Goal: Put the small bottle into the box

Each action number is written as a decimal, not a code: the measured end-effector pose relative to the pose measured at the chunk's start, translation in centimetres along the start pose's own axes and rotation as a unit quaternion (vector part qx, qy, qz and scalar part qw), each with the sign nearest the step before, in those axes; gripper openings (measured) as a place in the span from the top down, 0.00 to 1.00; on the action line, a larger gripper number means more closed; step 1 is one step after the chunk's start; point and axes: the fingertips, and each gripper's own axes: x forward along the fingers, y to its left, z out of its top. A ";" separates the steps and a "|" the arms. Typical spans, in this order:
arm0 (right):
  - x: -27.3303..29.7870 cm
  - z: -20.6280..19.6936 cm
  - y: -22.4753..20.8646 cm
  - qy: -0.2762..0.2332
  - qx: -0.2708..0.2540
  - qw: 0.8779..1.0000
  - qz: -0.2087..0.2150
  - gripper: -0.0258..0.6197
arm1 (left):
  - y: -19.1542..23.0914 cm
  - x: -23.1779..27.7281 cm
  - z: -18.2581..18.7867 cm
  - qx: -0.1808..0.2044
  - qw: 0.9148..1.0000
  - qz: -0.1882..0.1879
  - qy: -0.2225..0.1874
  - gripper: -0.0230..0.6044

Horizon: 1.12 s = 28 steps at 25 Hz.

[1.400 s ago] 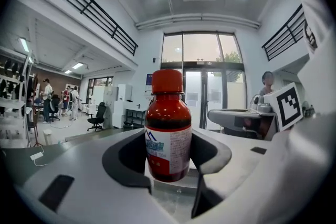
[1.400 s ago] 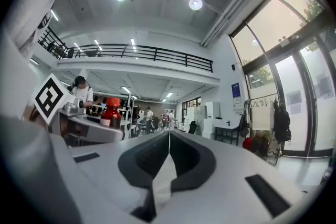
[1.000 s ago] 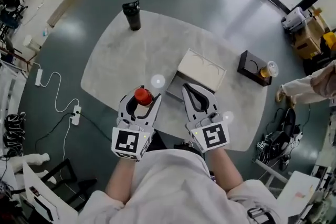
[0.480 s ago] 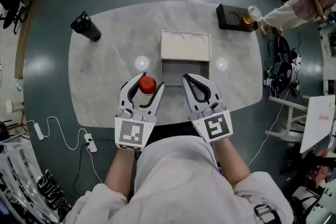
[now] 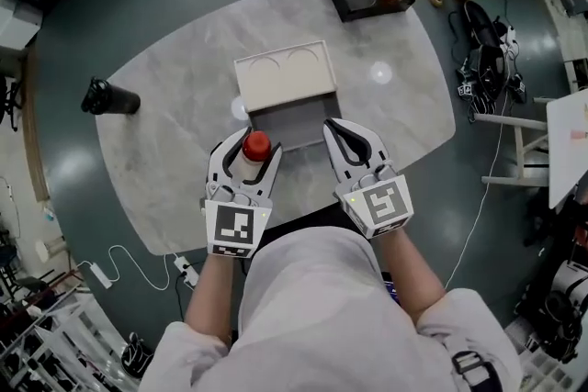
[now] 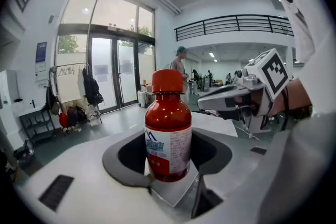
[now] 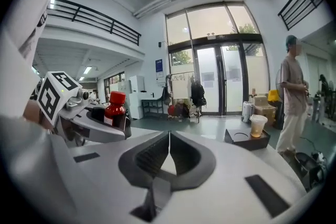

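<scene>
Clamping the small bottle (image 6: pixel 168 131) upright in the left gripper (image 5: pixel 250 151), with the jaws closing on its lower body and the red cap standing clear above them. Carrying it just above the near edge of the table (image 5: pixel 156 142), not yet over the box (image 5: pixel 292 126). Keeping the right gripper (image 7: pixel 169 152) fully closed on nothing, pad against pad, level with the left and just beside it.

Facing the box squarely now: over the last second, swinging round from a skewed line, with the box lying askew ahead of the right gripper, to one with the open compartment directly ahead, between both grippers, and the open lid (image 5: pixel 283 76) beyond it, towards the table's middle. Showing no change in the grip or in the spacing of the grippers over that second.

Judging from this, finishing the approach and setting up the delivery: needing only a short forward reach of the left gripper over the compartment's near wall, a lowering, then a release. Leaving the black tumbler (image 5: pixel 108 96) at the left edge and the tray (image 5: pixel 354 0) at the far edge well out of the path.
</scene>
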 end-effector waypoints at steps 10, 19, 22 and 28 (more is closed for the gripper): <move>-0.1 -3.5 -6.1 0.037 -0.004 0.998 -0.042 0.92 | -3.1 8.9 -4.9 0.106 0.984 -0.072 0.122 0.60; -0.4 -6.5 -8.2 0.056 0.021 0.997 -0.055 0.92 | -5.7 13.5 -9.6 0.178 0.954 -0.128 0.203 0.60; -0.3 -6.8 -8.9 0.056 0.029 0.996 -0.061 0.92 | -6.2 14.5 -10.5 0.196 0.945 -0.139 0.222 0.60; -0.2 -7.9 -9.6 0.058 0.033 0.995 -0.070 0.92 | -7.4 16.2 -12.6 0.213 0.928 -0.166 0.258 0.60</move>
